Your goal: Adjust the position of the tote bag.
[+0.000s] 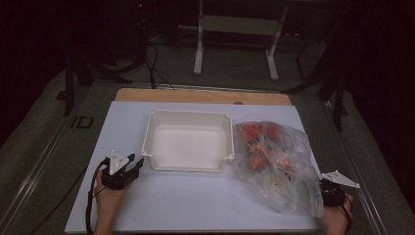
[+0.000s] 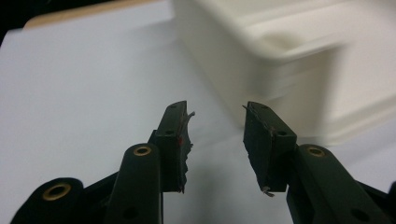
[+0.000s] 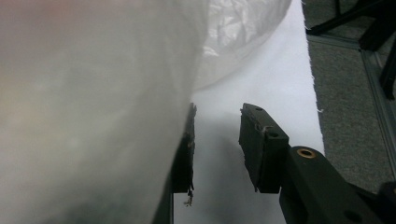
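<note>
On the white tabletop (image 1: 195, 200), a thin clear plastic bag (image 1: 279, 161) of red fruit lies just right of an empty white tray (image 1: 188, 139). We judge the bag light, limp and slippery, its contents easily bruised; loose film at its near end looks the safest hold. Our right claw (image 3: 217, 140) stands partly open against that film, gripping nothing. Our left claw (image 2: 217, 140), half open and empty, waits beside the tray's corner.
</note>
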`<state>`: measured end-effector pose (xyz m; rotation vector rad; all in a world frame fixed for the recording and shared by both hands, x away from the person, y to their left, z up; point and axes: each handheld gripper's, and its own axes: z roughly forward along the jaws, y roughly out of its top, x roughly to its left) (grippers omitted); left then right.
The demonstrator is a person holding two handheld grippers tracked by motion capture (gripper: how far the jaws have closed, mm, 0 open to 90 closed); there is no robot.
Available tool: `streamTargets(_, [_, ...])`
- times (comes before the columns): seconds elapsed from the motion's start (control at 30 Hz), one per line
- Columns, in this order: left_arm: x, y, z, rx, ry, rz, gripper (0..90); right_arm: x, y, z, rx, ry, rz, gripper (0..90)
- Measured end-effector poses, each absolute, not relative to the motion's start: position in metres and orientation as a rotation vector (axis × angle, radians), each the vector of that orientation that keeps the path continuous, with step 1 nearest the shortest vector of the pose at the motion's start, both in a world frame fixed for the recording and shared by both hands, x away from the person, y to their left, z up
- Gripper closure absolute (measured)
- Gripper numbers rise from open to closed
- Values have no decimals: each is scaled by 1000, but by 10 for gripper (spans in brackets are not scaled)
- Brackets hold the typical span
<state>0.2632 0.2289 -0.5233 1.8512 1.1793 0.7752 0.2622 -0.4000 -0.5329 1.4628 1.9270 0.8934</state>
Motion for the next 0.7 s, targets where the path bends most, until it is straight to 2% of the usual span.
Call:
streamTargets(0.37, [239,209,-497,1828,1058,717,593,258,-403,-526,1431,1959,927,652])
streamTargets(0.7, [237,156,-478,1907,845,625,568,252,-396,-522,1378,1988,982,643])
